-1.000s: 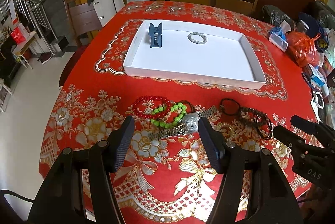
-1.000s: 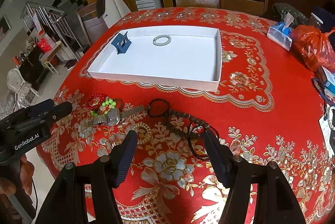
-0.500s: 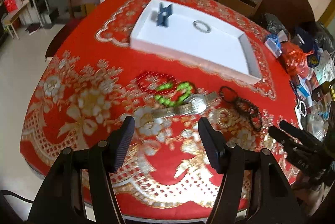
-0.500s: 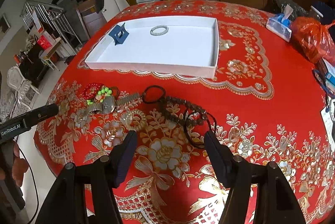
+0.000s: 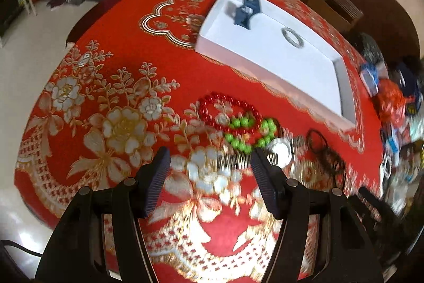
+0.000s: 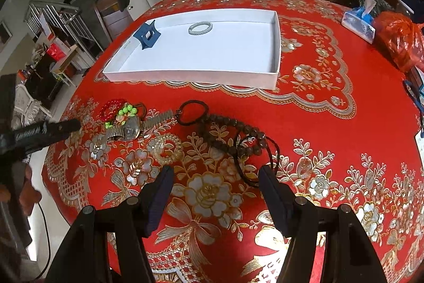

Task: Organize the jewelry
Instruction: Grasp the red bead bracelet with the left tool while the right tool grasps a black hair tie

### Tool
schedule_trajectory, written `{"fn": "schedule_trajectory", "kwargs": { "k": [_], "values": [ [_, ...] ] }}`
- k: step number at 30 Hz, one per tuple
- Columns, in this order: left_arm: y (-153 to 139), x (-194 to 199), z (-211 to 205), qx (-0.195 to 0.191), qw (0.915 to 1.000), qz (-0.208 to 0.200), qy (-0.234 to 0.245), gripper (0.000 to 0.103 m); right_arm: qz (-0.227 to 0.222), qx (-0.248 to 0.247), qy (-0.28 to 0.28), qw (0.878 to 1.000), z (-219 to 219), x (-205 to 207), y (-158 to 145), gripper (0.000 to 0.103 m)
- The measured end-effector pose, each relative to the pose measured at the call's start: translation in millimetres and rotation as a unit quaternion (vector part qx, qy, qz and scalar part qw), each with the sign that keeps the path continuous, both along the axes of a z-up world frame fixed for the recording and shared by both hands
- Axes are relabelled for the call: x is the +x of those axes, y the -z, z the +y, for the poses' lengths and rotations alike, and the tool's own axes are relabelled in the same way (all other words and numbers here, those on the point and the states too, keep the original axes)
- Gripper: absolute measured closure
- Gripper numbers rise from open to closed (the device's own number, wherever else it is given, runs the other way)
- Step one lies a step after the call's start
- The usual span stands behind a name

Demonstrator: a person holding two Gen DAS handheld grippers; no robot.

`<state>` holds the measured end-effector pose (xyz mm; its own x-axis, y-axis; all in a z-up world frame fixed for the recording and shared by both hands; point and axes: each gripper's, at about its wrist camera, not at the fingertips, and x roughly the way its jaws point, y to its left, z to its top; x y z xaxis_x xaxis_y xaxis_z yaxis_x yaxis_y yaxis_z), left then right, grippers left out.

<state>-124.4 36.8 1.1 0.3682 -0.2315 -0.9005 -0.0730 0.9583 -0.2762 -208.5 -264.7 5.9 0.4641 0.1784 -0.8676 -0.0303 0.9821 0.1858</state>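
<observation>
Currently you hold both tools tilted steeply down over the worktop [image 6: 331, 124], left tool [image 5: 208, 161] and right tool [image 6: 216, 181] released, grasping nothing.

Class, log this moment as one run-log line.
left tongs: open, above metal wristwatch | right tongs: open, empty | white tray: blue hair claw, grey ring

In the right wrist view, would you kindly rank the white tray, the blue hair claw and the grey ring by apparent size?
1. white tray
2. blue hair claw
3. grey ring, only slightly smaller than the claw, so this order is unsure.
</observation>
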Motion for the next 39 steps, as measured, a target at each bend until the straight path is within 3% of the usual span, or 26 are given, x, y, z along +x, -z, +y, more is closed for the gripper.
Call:
{"fn": "schedule_trajectory", "kwargs": {
  "k": [4,14,16,20,27,28,31,32,35,39],
  "values": [
    [6.9,24.2,4.3,0.023,0.9996,0.008,-0.016,0.04,0.002,0.003,0.002,1.0,-2.8,4.2,0.7,0.039],
    [25.8,51.5,-14.1,0.113,0.9933,0.008,0.021,0.04,-0.01,-0.004,-0.007,1.0,3.9,40.1,-1.8,0.039],
    [29.1,53.6,-15.1,0.117,0.9928,0.011,0.027,0.04,-0.008,-0.003,-0.013,1.0,8.0,54.1,0.1,0.04],
    [35.2,58.5,-13.9,0.122,0.9919,0.019,0.027,0.04,0.01,-0.007,-0.036,0.999,19.4,83.0,10.2,0.05],
    [40.3,62.6,-14.3,0.118,0.9918,0.023,0.042,0.041,0.049,-0.04,-0.073,0.995,36.0,108.7,33.3,0.053],
    [40.2,64.4,-15.9,0.118,0.9917,0.02,0.046,0.047,0.054,-0.047,-0.073,0.995,36.8,110.3,37.0,0.057],
    [38.3,66.6,-25.5,0.135,0.9888,0.005,0.064,0.089,0.053,-0.055,-0.074,0.994,39.4,112.2,44.7,0.079],
    [38.0,67.8,-27.3,0.126,0.9893,0.005,0.073,0.095,0.049,-0.057,-0.077,0.994,40.9,112.5,45.5,0.086],
    [38.0,70.2,-29.4,0.118,0.9896,0.004,0.083,0.095,0.042,-0.063,-0.078,0.994,42.3,113.9,46.1,0.099],
    [22.7,68.2,-28.0,0.082,0.993,-0.006,0.085,0.095,0.023,-0.025,-0.064,0.997,33.3,109.7,31.4,0.099]
  ]
}}
